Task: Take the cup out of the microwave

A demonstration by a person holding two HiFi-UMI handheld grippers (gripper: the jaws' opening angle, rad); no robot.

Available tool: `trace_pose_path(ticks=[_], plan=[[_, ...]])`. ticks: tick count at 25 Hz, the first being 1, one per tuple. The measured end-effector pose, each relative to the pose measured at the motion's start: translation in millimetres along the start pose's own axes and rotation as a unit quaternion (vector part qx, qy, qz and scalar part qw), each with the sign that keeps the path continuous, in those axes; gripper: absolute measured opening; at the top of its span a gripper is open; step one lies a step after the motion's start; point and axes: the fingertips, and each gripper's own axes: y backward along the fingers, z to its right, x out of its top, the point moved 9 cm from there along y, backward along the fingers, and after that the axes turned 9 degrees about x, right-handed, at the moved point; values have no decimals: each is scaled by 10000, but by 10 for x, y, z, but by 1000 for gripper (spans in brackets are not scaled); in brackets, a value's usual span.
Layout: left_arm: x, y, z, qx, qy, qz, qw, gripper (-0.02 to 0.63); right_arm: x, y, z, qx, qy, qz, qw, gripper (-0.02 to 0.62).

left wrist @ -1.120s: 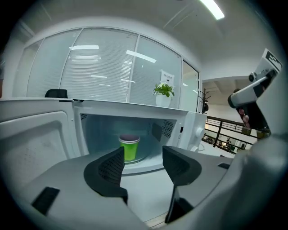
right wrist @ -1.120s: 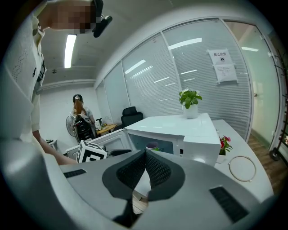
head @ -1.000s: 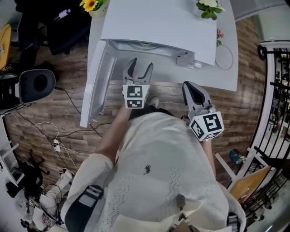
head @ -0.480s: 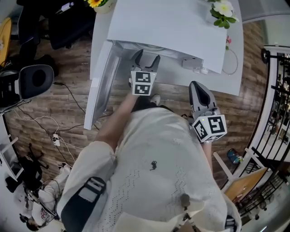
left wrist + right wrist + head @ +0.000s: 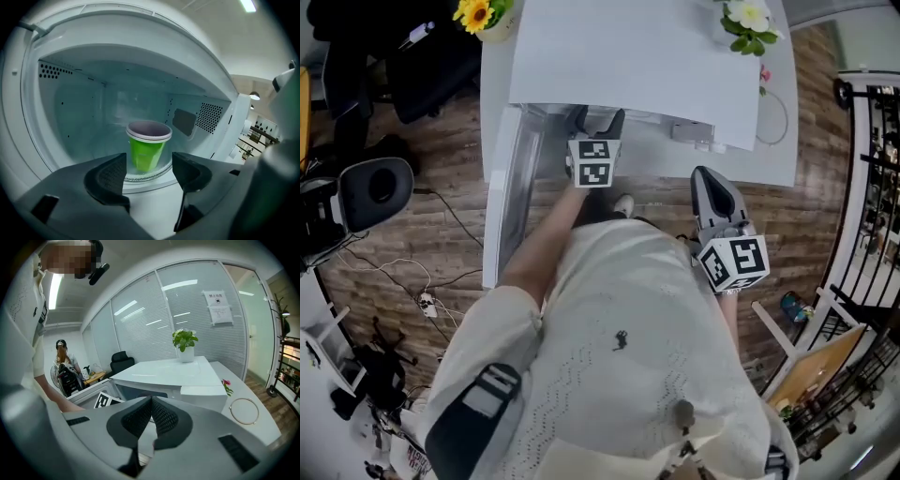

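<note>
A green cup with a pale rim stands upright on the glass turntable inside the white microwave. The microwave's door hangs open at the left. My left gripper is at the oven's mouth and its jaws have just been opening. They stand wide apart with nothing between the pads, and the cup is farther in, in line with the gap. In the head view the left gripper reaches under the oven's top edge. My right gripper hangs shut and empty in front of the table, to the right.
A potted plant stands on the microwave, and a sunflower pot is at the table's left corner. A thin ring lies on the table's right side. An office chair and cables are on the floor at left; a black railing at right.
My left gripper has moved forward and down into the microwave's opening, and its jaws have spread wider. The right gripper has stayed shut and has hardly shifted.
</note>
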Motion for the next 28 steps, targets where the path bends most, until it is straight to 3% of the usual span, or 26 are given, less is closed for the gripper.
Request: trace_pose_path(ticks=[12,14,28], plan=[[97,-260,63,179,-163,-96,9997,308,5,-27,98,-294,-130,59,9995,8],[102,-269,72,239,-260,-107,9993,276,6,-26,96,-313,-137,65,9994,8],[121,-73,174,339,-439,84,9984,259,-31,76,104,-175,-125,149,9997,8]])
